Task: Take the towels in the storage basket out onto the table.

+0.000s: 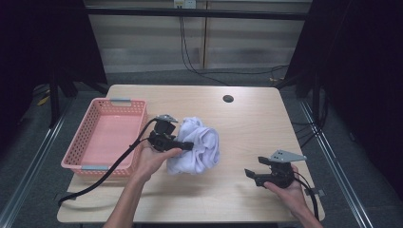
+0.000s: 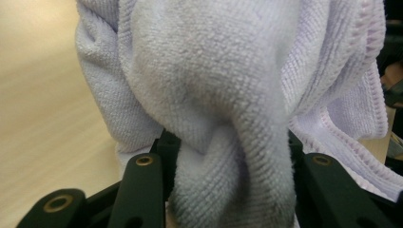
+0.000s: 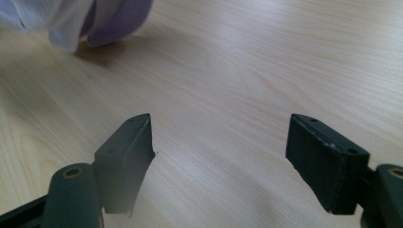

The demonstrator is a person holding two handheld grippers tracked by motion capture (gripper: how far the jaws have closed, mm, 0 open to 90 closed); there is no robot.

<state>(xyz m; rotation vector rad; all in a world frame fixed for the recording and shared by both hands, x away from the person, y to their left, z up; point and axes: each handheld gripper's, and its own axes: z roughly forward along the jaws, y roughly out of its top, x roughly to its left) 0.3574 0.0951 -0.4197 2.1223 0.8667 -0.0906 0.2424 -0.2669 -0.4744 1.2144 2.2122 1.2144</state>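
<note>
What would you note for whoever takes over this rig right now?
Left gripper: shut on the towel, a fold pinched between its fingers.
Right gripper: open, holding nothing, low over the table, apart from the towel.
Towel: bunched mid-table, just right of the pink basket.
Done: towel gripped.
Left: probably move it into the basket, which looks to hold nothing.

A light wooden table [image 1: 247, 118] with rounded corners stood on grey carpeted floor [image 1: 190, 77], a small dark round hole [image 1: 228, 99] near its far edge. Behind it ran a pale panelled wall [image 1: 152, 38], down which black cables [image 1: 187, 52] trailed to the floor. Dark curtains [image 1: 366, 71] closed in both sides, and metal rails [image 1: 332, 147] flanked the table.
</note>
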